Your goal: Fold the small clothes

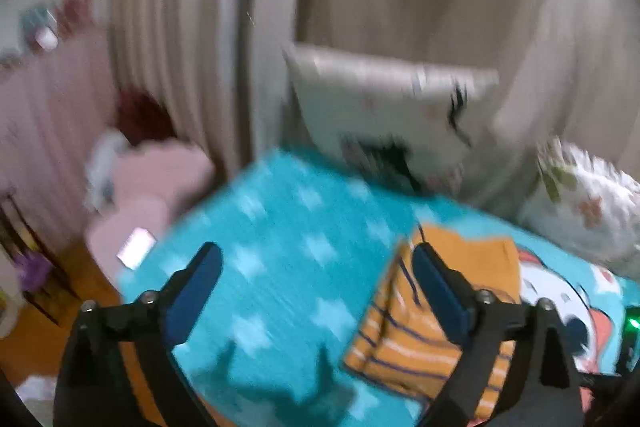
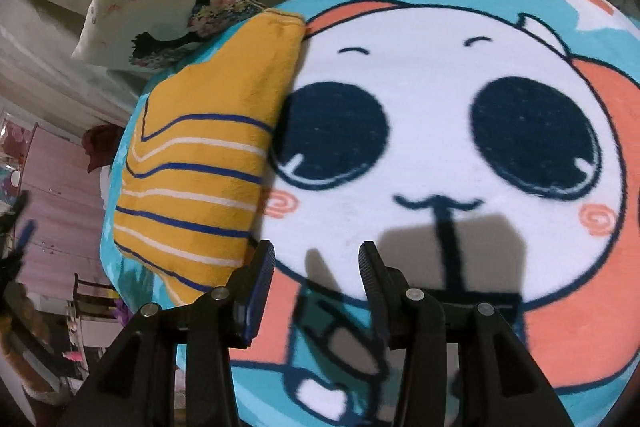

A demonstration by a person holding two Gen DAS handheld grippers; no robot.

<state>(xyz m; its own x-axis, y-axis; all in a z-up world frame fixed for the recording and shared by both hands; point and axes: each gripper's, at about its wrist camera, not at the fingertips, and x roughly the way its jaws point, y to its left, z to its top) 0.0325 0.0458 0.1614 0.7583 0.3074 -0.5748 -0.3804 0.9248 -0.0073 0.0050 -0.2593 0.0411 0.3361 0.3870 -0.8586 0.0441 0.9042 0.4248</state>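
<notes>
Nearest the lenses: left gripper (image 1: 316, 291) spread wide and empty above the turquoise starred blanket (image 1: 280, 227); right gripper (image 2: 316, 267) parted moderately, nothing between its blue pads, poised over the blanket's cartoon face print (image 2: 440, 131). Just beyond, lying flat on the blanket and apparently already folded into a compact oblong: small yellow-orange garment (image 2: 208, 155) with navy and white stripes, its long edge touching the printed face's cheek in the right wrist view, partly masked by the left gripper's right finger in the left wrist view. Likely stage: fold on this piece finished or nearly so, both tools released and clear of the cloth. Next move, by this reading: either a final smoothing or tuck of the loose lower corner, needing a low, flat approach along the fabric edge, or a reach for a fresh item, none of which is in sight. Further back: white decorated cushion (image 1: 384, 115) propped at the blanket's far edge, a floral pillow (image 1: 584, 203) to the right, pale curtain (image 1: 172, 27) behind. Left wrist view heavily motion-blurred; garment type, sleeves and neckline impossible to make out; pink furniture (image 1: 152, 195) and clutter at far left indistinct; garment's underside and layer count hidden.
</notes>
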